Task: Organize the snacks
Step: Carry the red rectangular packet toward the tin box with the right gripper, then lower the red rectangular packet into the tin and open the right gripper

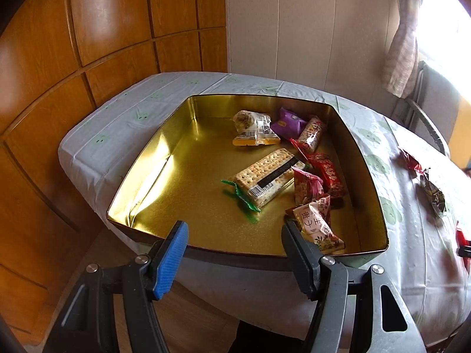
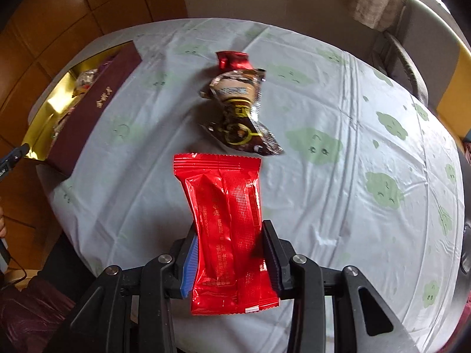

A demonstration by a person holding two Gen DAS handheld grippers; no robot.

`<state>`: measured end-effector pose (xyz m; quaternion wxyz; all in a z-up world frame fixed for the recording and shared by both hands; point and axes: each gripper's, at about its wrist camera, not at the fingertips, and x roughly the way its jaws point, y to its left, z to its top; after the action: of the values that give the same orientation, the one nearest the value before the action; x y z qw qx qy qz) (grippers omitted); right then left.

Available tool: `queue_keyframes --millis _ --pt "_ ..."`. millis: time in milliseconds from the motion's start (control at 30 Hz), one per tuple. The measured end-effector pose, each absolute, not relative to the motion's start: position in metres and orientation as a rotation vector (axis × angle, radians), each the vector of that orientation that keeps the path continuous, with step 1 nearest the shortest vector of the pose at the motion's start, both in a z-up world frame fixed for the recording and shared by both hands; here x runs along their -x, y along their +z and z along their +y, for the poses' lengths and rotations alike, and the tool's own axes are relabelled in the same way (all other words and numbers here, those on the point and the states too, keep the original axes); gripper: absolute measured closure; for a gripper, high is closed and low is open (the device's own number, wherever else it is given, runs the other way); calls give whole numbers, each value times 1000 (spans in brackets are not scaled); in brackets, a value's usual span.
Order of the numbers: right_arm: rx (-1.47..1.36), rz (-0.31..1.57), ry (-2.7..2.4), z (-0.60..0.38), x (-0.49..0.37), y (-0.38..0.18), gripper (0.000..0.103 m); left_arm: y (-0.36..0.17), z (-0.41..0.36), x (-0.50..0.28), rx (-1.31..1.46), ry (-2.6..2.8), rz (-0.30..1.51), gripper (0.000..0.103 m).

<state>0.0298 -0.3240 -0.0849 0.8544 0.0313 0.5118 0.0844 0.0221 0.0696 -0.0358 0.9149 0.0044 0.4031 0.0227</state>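
The tin [image 1: 371,176] sits on the surface [image 2: 323,206] at its left side; inside it a cracker pack [image 1: 269,176] lies mid-floor, with small snack packets [image 1: 312,188] along its right wall. Right of the tin, two wrapped snacks [image 2: 235,108] lie mid-surface

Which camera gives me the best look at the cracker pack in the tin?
The left wrist view. The cracker pack lies in plain sight on the gold floor of the tin, among other wrapped snacks. The right wrist view catches only the tin's edge at far left; no cracker pack can be made out there.
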Motion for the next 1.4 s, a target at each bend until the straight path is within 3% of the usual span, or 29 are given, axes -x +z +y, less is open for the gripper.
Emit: queue_keyframes --millis 800,1000,1167,1400 --pt "56 865 644 -119 -102 5 63 -29 107 -24 40 113 811 37" --pt "81 896 692 -73 -137 -7 63 -20 133 -25 78 175 787 37" --pt "159 1029 706 -34 -164 -49 62 -24 138 -27 81 180 801 37" --pt "140 1048 711 -39 -165 -60 51 -32 132 -28 74 162 827 37"
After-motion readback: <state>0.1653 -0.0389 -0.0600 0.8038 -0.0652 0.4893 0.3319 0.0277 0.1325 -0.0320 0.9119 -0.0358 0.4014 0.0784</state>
